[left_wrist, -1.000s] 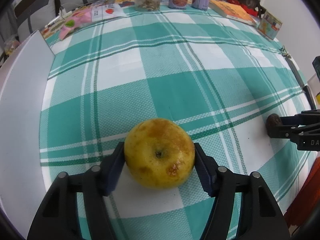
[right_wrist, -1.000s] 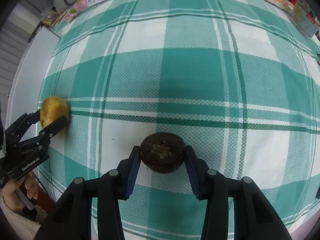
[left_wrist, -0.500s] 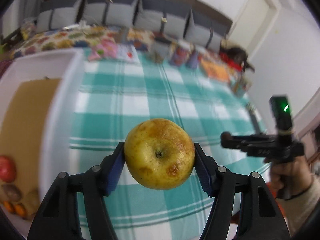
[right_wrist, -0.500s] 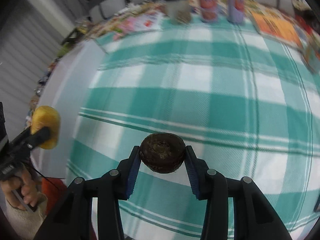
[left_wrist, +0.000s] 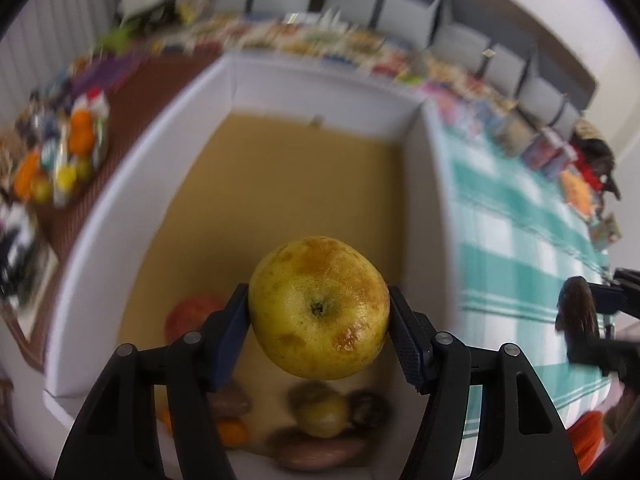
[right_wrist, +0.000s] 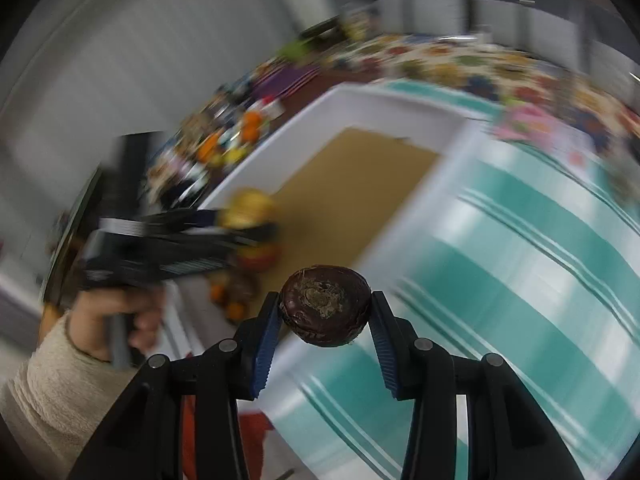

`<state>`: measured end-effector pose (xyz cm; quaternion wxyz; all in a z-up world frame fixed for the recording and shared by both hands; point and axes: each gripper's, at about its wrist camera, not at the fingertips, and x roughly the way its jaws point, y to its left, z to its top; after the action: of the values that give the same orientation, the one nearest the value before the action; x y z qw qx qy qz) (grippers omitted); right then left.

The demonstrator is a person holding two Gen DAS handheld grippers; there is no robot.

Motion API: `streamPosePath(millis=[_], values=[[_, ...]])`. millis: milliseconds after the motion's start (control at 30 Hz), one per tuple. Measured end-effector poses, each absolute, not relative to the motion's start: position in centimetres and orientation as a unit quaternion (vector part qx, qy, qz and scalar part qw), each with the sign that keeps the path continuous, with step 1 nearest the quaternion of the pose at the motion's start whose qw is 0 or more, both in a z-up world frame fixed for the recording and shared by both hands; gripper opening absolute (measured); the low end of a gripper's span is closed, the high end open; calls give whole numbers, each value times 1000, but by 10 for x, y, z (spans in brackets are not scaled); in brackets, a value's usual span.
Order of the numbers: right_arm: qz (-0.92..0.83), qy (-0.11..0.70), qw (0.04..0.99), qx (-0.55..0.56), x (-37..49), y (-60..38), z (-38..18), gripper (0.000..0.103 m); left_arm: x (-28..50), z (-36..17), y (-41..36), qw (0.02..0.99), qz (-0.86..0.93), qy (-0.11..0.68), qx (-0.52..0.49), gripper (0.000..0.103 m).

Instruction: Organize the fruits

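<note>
My left gripper (left_wrist: 319, 334) is shut on a yellow apple (left_wrist: 319, 307) with brown blotches, held in the air over the near part of a white box (left_wrist: 348, 82) with a cardboard-brown floor. Under it in the box lie several fruits: a red one (left_wrist: 192, 314), a yellow-green one (left_wrist: 322, 416), small oranges (left_wrist: 232, 432) and brown ones. My right gripper (right_wrist: 325, 320) is shut on a dark brown round fruit (right_wrist: 325, 304), above the box's near-right edge and the checked cloth. In the right wrist view the left gripper (right_wrist: 240, 224) carries the apple (right_wrist: 250, 208) over the box (right_wrist: 376, 100).
A green and white checked cloth (left_wrist: 516, 216) covers the table right of the box. Packets and jars (left_wrist: 536, 148) line its far edge. Left of the box, a brown surface holds bagged oranges and clutter (left_wrist: 76, 152). Grey cushions (left_wrist: 472, 36) stand behind. A hand in a beige sleeve (right_wrist: 60, 368) holds the left gripper.
Both grippers rose off the cloth and swung left with their fruits. The apple now hangs over the white box; the brown fruit has reached the box's edge. Both views are rolled and blurred.
</note>
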<state>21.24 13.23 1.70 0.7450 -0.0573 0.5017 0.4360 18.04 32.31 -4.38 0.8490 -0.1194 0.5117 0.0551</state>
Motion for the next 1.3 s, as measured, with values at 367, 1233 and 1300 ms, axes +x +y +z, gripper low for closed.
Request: streamPosePath(millis=[367,1233,1300], values=[[381,548,725,-170,260,243,-65,45,182,-93,321,826,68,546,-126,72],[333,449,822,-109,173,155,39,101,67,27,307,895,224,379,-75,97],[331,447,823,-115,162,159,41,101,61,26,308,894,229,375,-82,97]])
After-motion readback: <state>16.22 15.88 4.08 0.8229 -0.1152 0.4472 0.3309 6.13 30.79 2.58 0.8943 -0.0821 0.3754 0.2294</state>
